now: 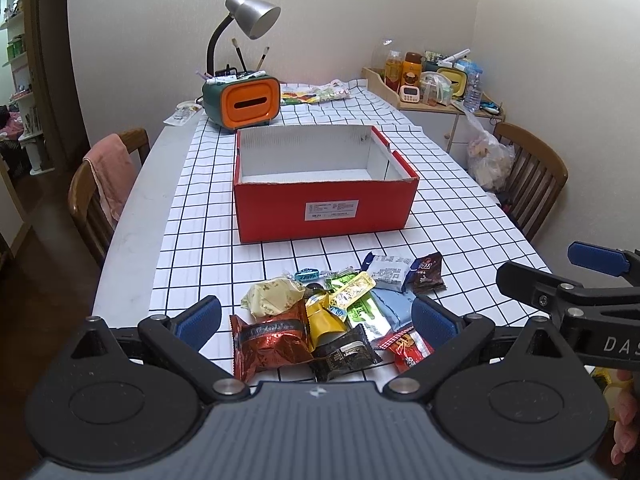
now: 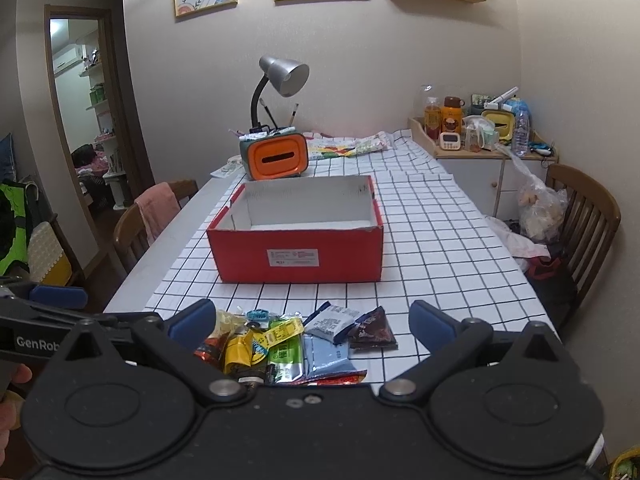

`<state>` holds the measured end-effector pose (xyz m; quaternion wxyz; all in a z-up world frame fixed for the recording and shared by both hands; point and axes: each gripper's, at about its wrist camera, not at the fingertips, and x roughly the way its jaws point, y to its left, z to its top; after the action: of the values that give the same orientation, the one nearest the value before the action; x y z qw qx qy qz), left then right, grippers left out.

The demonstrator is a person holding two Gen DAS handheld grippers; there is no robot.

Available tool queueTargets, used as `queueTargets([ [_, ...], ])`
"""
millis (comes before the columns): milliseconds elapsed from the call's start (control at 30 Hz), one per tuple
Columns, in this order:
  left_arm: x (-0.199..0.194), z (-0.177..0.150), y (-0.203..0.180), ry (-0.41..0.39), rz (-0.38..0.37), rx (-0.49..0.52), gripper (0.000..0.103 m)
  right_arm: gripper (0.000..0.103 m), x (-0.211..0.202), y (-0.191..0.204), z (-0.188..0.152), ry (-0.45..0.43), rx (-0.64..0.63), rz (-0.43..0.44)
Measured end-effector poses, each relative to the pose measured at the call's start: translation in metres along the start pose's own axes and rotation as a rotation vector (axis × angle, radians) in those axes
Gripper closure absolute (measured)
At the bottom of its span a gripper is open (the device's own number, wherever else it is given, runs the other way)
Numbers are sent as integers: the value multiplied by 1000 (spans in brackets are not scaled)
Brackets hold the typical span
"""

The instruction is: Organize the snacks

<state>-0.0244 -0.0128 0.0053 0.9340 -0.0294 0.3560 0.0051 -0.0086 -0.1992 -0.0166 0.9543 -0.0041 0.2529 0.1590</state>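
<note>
A pile of several wrapped snacks (image 1: 336, 312) lies on the checked tablecloth near the front edge, also in the right wrist view as the snack pile (image 2: 296, 340). Behind it stands an open red box (image 1: 324, 184) with a white inside, the same red box (image 2: 296, 232) showing nothing inside. My left gripper (image 1: 316, 320) hovers open over the pile, blue pads wide apart, holding nothing. My right gripper (image 2: 312, 320) is open too, above the pile's right part. The right gripper's fingers (image 1: 600, 264) show at the right edge of the left wrist view.
A green and orange desk organiser (image 1: 242, 98) with a grey lamp (image 1: 250, 16) stands behind the box. Wooden chairs (image 1: 104, 192) (image 2: 580, 216) flank the table. A side cabinet with bottles (image 2: 480, 128) and a plastic bag (image 2: 540, 208) sit at the right.
</note>
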Motion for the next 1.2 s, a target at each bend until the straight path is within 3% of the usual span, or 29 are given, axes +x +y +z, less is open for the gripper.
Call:
queueTargets([
  [333, -2, 0, -1, -14, 0, 3, 1, 0, -2, 5, 1, -10, -74, -31],
  [1200, -4, -2, -5, -22, -6, -2, 1, 0, -6, 3, -2, -7, -62, -23],
])
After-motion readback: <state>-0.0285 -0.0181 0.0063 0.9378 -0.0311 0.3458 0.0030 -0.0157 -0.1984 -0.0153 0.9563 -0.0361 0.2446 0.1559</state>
